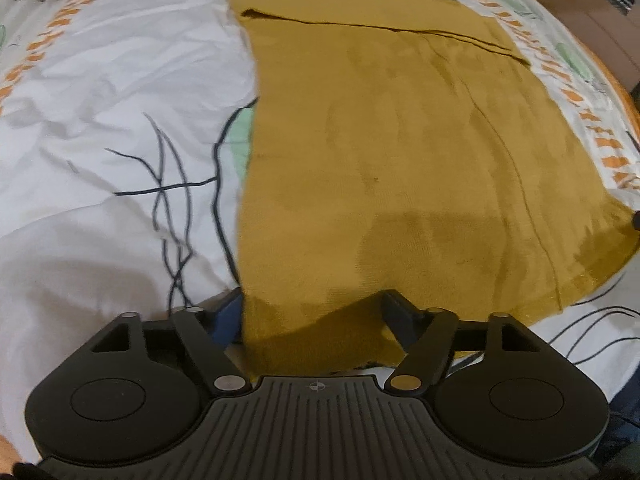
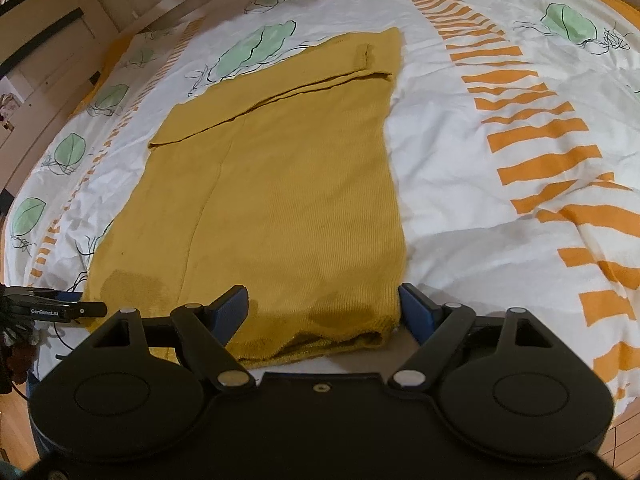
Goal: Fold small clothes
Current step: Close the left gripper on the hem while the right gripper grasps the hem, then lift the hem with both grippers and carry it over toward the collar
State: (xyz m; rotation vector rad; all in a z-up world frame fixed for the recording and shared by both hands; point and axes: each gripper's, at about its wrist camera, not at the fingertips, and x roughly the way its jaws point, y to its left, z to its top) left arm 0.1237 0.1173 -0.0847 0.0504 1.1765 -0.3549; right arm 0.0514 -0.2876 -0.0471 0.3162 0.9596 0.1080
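A mustard-yellow knit garment [image 1: 400, 152] lies flat on the bed, its far end folded over into a band [image 2: 304, 80]. My left gripper [image 1: 312, 312] is open at the garment's near left corner. The hem lies between its jaws and the pads do not press on it. My right gripper [image 2: 324, 304] is open at the near right corner. The doubled hem [image 2: 332, 340] lies between its blue pads [image 2: 416, 312], and the cloth's edge is just beside the right one. A finger of the left gripper [image 2: 80, 309] shows at the left edge of the right wrist view.
The bed cover [image 2: 460, 160] is white with orange stripes, green leaves and dark lines, and is wrinkled to the left of the garment [image 1: 100, 120]. Wooden furniture [image 2: 48, 40] stands beyond the bed at the far left. Wood floor [image 2: 16, 420] shows at the near edge.
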